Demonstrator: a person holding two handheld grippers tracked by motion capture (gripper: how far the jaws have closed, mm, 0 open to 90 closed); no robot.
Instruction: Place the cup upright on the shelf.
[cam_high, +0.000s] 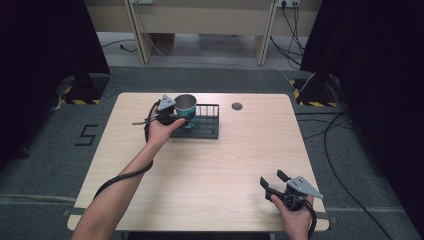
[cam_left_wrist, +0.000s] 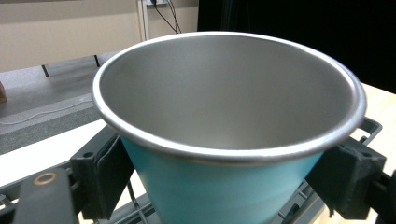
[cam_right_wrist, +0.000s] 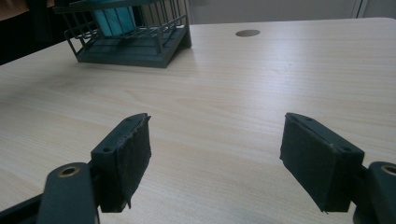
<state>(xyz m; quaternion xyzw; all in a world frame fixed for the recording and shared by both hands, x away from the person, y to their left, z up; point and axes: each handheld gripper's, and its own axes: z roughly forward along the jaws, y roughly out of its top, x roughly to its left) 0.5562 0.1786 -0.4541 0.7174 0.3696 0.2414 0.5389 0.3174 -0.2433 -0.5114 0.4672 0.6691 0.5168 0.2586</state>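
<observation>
A teal cup (cam_high: 186, 106) with a bare metal inside stands upright at the left end of a dark wire rack (cam_high: 207, 127) near the table's far edge. My left gripper (cam_high: 181, 119) is shut on the cup (cam_left_wrist: 224, 107), one pad (cam_left_wrist: 109, 177) pressed on each side just under the rim. I cannot tell whether the cup's base rests on the rack floor. Near the front right corner, my right gripper (cam_high: 272, 179) is held open and holds nothing; its jaws (cam_right_wrist: 217, 163) are spread wide over bare wood. The rack (cam_right_wrist: 135, 46) and cup (cam_right_wrist: 114, 21) lie far ahead of it.
A round cable hole (cam_high: 237, 106) sits in the tabletop (cam_high: 215, 170) just right of the rack. Beyond the table are grey floor, cables, dark curtains on both sides and a pale wooden bench (cam_high: 200, 20).
</observation>
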